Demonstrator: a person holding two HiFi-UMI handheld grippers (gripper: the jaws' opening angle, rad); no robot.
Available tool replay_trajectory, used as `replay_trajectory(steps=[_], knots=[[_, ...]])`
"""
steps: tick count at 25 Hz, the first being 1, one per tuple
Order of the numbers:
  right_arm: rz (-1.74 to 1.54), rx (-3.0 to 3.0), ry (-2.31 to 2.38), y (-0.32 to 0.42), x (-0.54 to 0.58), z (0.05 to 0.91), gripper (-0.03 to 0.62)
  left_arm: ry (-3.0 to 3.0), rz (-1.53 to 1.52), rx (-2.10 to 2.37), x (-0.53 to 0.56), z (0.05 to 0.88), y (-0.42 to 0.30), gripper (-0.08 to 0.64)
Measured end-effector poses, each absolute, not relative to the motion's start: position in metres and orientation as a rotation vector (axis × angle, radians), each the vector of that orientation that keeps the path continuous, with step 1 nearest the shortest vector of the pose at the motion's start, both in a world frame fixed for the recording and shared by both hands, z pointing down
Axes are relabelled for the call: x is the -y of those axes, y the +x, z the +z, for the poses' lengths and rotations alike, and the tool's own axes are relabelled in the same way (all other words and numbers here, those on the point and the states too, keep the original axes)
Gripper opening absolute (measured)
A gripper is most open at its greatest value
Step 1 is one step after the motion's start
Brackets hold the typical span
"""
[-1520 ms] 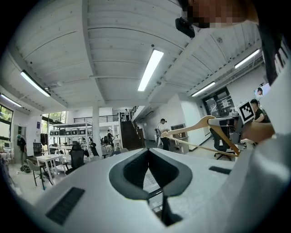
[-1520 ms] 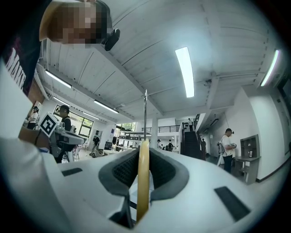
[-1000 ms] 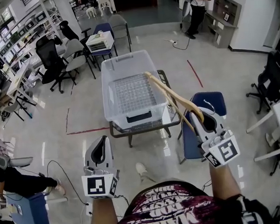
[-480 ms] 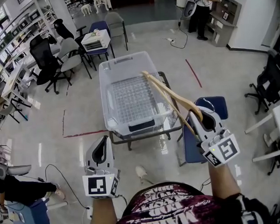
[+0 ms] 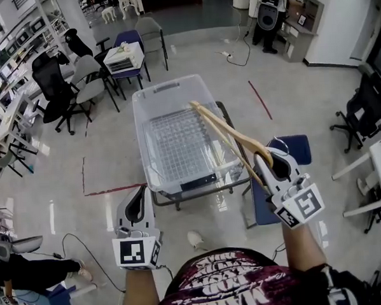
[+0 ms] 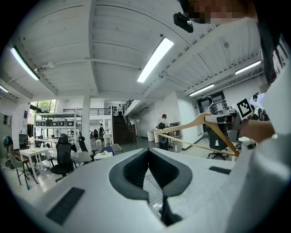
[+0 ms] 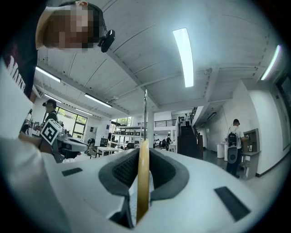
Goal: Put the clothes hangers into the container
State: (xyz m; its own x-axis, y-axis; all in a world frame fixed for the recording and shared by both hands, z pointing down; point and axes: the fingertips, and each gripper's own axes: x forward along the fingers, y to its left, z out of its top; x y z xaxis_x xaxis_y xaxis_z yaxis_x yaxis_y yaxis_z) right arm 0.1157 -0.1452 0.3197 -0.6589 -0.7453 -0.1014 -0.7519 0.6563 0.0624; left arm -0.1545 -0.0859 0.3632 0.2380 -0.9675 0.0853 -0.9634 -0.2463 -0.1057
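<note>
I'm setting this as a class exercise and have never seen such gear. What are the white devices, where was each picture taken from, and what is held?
A person holds a two-jaw gripper in each hand; there is no robot. The head view looks down from a camera on the person's head; the two gripper views come from cameras riding on the grippers. The right gripper is clamped on a wooden clothes hanger, held above a clear plastic container that stands on a small table. The left gripper is shut and empty.
</note>
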Motion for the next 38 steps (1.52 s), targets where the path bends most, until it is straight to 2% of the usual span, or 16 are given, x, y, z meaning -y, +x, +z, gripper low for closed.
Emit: replay_trajectory(steps=[13,23,38], knots=[[0.185,-2.741,-1.323,0.064,0.177,0.308,0.061,-2.495,-0.192,-1.801,0.135,0.359,-0.202,0.006],[0.186,-2.728,-1.376,0.050,0.189,0.307,0.061,-2.550,-0.194,-1.761,0.154,0.368,-0.217,0.006],[0.154,-2.815,-1.262,0.010,0.219,0.325,0.061,-2.491,-0.144,-1.899,0.167,0.383,-0.258,0.006]])
